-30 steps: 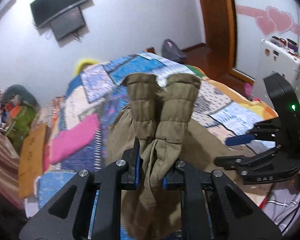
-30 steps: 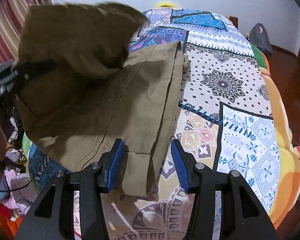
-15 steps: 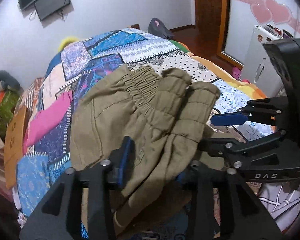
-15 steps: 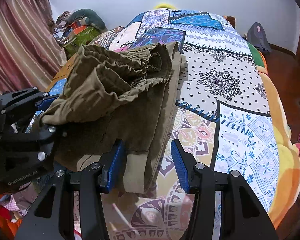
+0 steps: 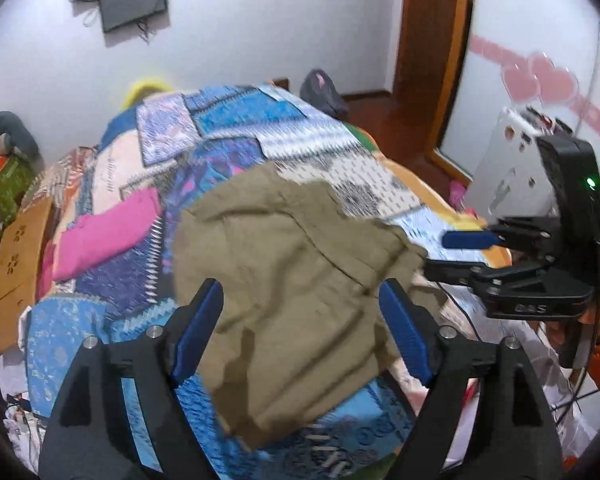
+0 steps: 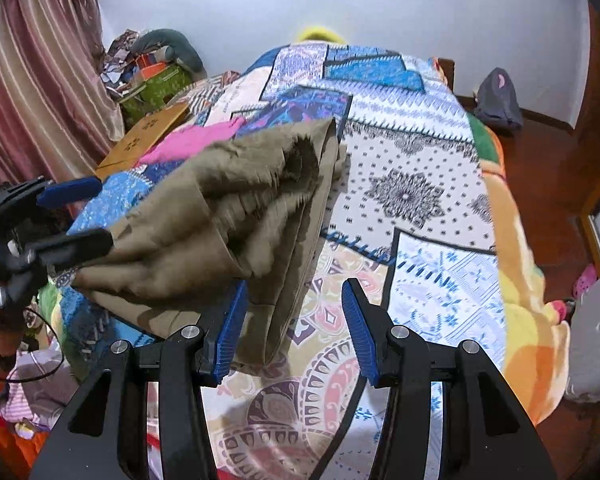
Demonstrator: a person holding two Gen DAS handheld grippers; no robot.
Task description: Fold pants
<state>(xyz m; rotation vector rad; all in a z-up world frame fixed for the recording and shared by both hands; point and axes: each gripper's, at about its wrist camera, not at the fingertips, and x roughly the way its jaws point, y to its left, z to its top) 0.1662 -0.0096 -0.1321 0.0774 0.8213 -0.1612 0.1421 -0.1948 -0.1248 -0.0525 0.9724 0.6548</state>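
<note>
Patchwork bedspread [image 6: 420, 152] covers the bed. Left gripper [image 5: 300, 320] has just been opening; its jaws stand spread, pants [image 5: 300, 264] between them, pads clear. Right gripper [image 6: 292, 328] is partly spread over the pants' [image 6: 228, 216] edge, gripping nothing. Pants lie bunched on the bedspread beside a pink garment [image 5: 104, 228].

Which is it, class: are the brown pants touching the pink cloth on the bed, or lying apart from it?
Apart. In the left wrist view, patterned bedspread shows between the pants and the pink cloth.
</note>
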